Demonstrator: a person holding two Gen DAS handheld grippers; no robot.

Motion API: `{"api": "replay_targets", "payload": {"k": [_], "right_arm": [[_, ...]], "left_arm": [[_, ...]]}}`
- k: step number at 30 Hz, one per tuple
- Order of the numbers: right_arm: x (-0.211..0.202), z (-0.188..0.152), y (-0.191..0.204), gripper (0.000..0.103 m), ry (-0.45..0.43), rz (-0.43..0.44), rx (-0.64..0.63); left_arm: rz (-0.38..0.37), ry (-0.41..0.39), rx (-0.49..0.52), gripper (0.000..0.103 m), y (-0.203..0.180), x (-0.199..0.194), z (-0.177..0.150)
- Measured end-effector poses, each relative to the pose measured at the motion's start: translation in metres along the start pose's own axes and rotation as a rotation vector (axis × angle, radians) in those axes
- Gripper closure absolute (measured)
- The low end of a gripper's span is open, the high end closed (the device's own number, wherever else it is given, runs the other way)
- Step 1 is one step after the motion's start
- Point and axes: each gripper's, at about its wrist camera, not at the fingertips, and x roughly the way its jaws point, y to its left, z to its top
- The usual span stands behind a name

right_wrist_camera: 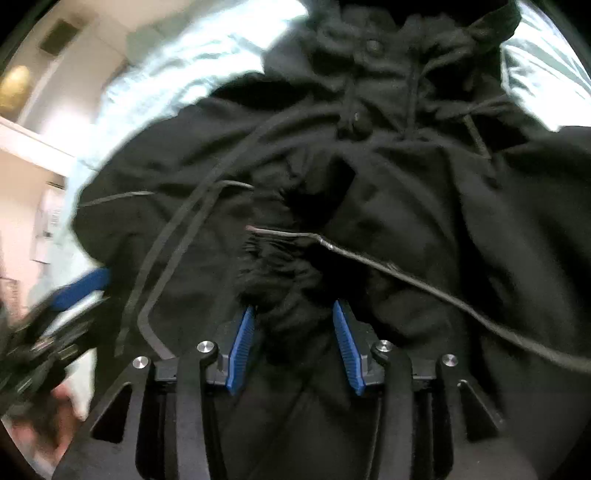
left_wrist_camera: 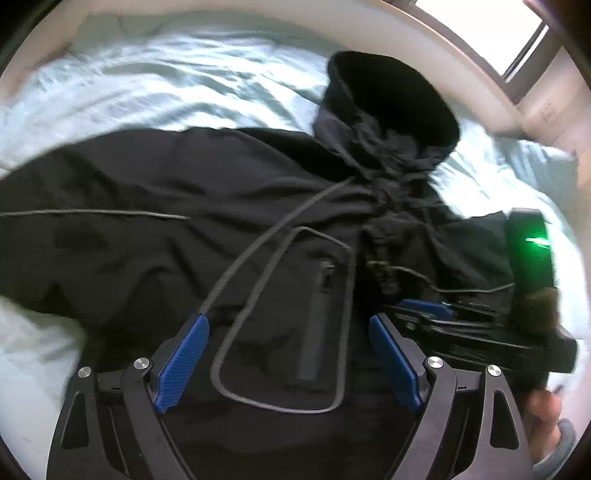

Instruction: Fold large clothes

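A black hooded jacket [left_wrist_camera: 207, 206] lies spread on a bed with a pale sheet [left_wrist_camera: 155, 85], its hood [left_wrist_camera: 391, 96] toward the far side. A chest pocket outlined in grey piping [left_wrist_camera: 325, 295] sits between my left gripper's fingers. My left gripper [left_wrist_camera: 288, 325] is open and empty just above the jacket front. My right gripper [right_wrist_camera: 293, 310] is closed around a bunched fold of the jacket's black fabric [right_wrist_camera: 288, 280], with cloth filling the gap between its blue pads. The right gripper also shows at the right of the left wrist view [left_wrist_camera: 428, 308].
The bed sheet [right_wrist_camera: 177, 66] surrounds the jacket. A window [left_wrist_camera: 491, 33] and a pale wall lie beyond the bed. The left gripper [right_wrist_camera: 79, 286] shows at the left edge of the right wrist view, close to the right gripper.
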Motion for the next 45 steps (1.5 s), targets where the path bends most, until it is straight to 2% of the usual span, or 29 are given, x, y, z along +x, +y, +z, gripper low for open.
{"api": "replay_targets", "payload": {"k": [3,8,10,12,13,14,16,20,21,23,25,27,28,29,31,35,36,38,41,43,45], "right_arm": [[-0.048,-0.017,0.003,0.05,-0.077,0.011,-0.016],[-0.095,-0.048,-0.008,0.048,-0.121,-0.067,0.008],[-0.103,-0.058,-0.015,0.048,-0.114,-0.083,0.02],[-0.107,-0.067,-0.023,0.048,-0.11,-0.103,0.027],[-0.112,-0.07,-0.025,0.048,-0.108,-0.117,0.026],[-0.118,-0.074,-0.028,0.048,-0.112,-0.134,0.022],[-0.131,-0.076,-0.032,0.048,-0.142,-0.175,0.021],[-0.156,-0.075,-0.052,0.048,-0.23,-0.261,0.057],[-0.155,-0.073,-0.057,0.047,-0.234,-0.276,0.069],[-0.143,-0.066,-0.071,0.046,-0.215,-0.29,0.109],[-0.116,-0.057,-0.083,0.046,-0.166,-0.314,0.141],[-0.082,-0.052,-0.092,0.046,-0.111,-0.309,0.162],[-0.06,-0.05,-0.097,0.046,-0.071,-0.331,0.178],[-0.038,-0.049,-0.101,0.046,-0.02,-0.39,0.175],[-0.01,-0.049,-0.104,0.045,0.04,-0.452,0.155],[-0.009,-0.05,-0.1,0.042,0.023,-0.488,0.132],[-0.012,-0.05,-0.1,0.042,0.025,-0.48,0.134],[-0.027,-0.051,-0.099,0.042,0.014,-0.449,0.153],[-0.062,-0.058,-0.084,0.041,-0.062,-0.351,0.148],[-0.076,-0.066,-0.066,0.034,-0.097,-0.33,0.108],[-0.076,-0.074,-0.053,0.027,-0.097,-0.337,0.072]], "left_arm": [[-0.105,0.015,0.021,0.014,-0.011,0.01,0.004],[-0.219,0.081,0.033,0.014,-0.039,0.054,0.014],[-0.21,0.097,0.025,0.014,-0.047,0.072,0.019],[-0.208,0.125,0.022,0.031,-0.053,0.093,0.024],[-0.204,0.168,0.018,0.064,-0.056,0.107,0.026],[-0.2,0.201,0.019,0.081,-0.057,0.115,0.027],[-0.184,0.154,0.062,0.086,-0.061,0.107,0.033],[-0.177,0.026,0.054,0.086,-0.041,0.048,0.057],[-0.153,-0.02,0.045,0.086,-0.026,0.024,0.067],[-0.085,-0.047,0.038,0.086,-0.001,0.0,0.077],[0.011,-0.006,0.029,0.086,0.027,-0.004,0.083],[0.144,0.094,0.032,0.086,0.052,0.013,0.08],[0.206,0.157,0.035,0.085,0.063,0.029,0.076],[0.264,0.207,0.049,0.084,0.073,0.047,0.068],[0.26,0.191,0.065,0.081,0.083,0.063,0.056],[0.242,0.102,0.055,0.075,0.086,0.051,0.045],[0.248,0.07,0.044,0.073,0.088,0.04,0.043],[0.267,0.011,0.013,0.058,0.093,0.016,0.038],[0.256,-0.085,0.01,0.053,0.098,-0.028,0.037],[0.26,-0.136,0.056,0.052,0.082,-0.048,0.035],[0.239,-0.178,0.087,0.045,0.063,-0.06,0.036]]}}
